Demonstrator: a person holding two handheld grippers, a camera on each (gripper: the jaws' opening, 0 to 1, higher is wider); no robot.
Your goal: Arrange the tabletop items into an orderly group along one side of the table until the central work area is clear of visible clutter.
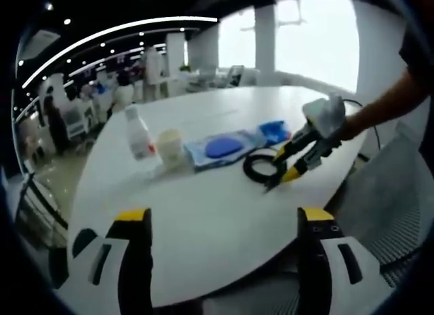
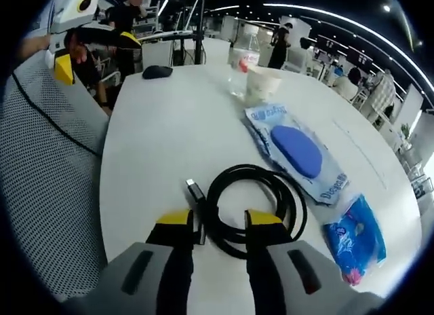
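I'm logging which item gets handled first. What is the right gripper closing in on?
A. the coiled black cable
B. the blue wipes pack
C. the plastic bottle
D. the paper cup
A. In the right gripper view, the right gripper has its jaws on either side of the near loop of the coiled black cable; whether it is gripped cannot be told. The bottle and cup stand at the far edge.

Flat, clear plastic pouch holding a blue oval pad [image 2: 296, 152]: blue lettering printed at both ends, too blurred to read with certainty. Clear plastic bottle with red-and-white label [image 2: 243, 58]: label text illegible.
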